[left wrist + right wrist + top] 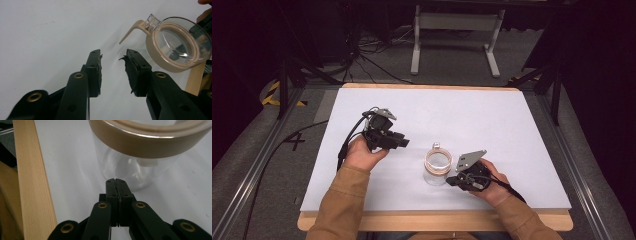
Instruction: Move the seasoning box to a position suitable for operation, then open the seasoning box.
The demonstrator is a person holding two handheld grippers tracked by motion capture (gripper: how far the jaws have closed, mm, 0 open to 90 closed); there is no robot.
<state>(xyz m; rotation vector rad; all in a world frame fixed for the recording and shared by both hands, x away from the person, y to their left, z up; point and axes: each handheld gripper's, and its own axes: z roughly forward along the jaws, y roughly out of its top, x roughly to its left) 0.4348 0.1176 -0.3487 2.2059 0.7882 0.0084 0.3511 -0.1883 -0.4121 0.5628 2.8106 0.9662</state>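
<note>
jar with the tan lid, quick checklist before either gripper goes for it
1. Jar upright on the white table: ok.
2. Tan lid seated on the jar: ok; whether its clasp is locked, cannot tell.
3. Left gripper open, nothing between its jaws: ok.
4. Right gripper open for a grasp: not ok, jaws pressed together.
5. Right gripper apart from the jar wall: cannot tell, tips very close to the glass.
6. Jar away from the wooden table edge: ok, white surface shows between them.

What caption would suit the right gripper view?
Shut right claw pointing at a clear jar with a tan lid.
</note>
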